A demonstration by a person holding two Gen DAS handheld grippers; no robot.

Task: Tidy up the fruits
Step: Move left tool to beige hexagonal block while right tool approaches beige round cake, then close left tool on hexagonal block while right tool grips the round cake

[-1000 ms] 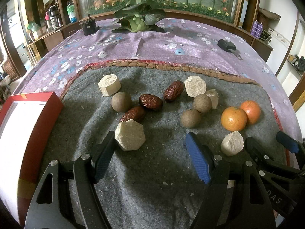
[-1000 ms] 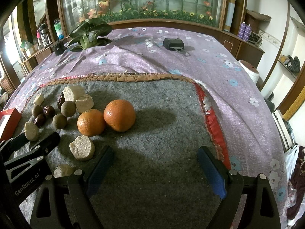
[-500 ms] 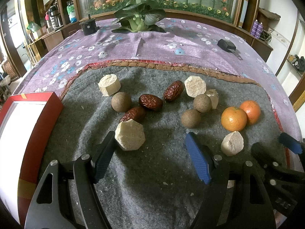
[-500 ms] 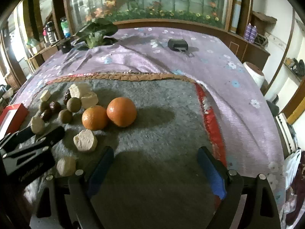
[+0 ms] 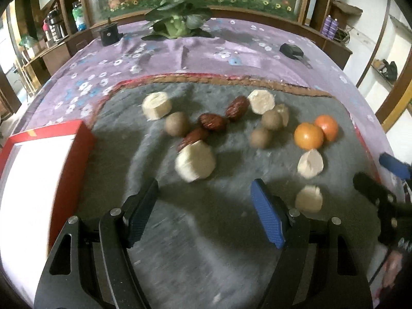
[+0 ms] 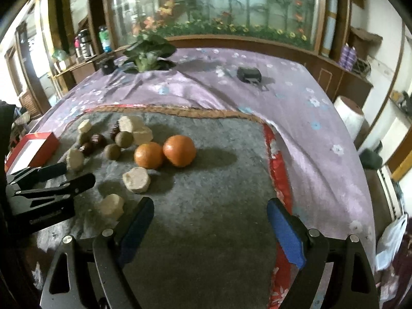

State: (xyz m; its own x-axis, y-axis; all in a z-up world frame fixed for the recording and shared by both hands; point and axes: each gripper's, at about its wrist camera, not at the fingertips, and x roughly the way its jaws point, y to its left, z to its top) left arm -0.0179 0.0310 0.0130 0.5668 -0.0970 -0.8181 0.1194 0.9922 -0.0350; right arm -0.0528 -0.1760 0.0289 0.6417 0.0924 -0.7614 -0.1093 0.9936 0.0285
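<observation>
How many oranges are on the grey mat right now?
2. One orange sits nearer the pale chunks; the other orange touches it on its right. None looks hidden.

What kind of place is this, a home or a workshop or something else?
Most likely a home, perhaps a living or dining room. The table wears a purple flowered cloth, a wood-framed glass cabinet with artificial flowers stands behind it, and flasks sit on a side shelf.

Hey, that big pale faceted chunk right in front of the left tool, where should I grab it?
Judging by its shape, grip the big pale faceted chunk across two opposite flat side facets, coming straight ahead and down with the open left tool. Flat faces suit the pads; a dark red date touches its far edge, so stay near-side.
</observation>
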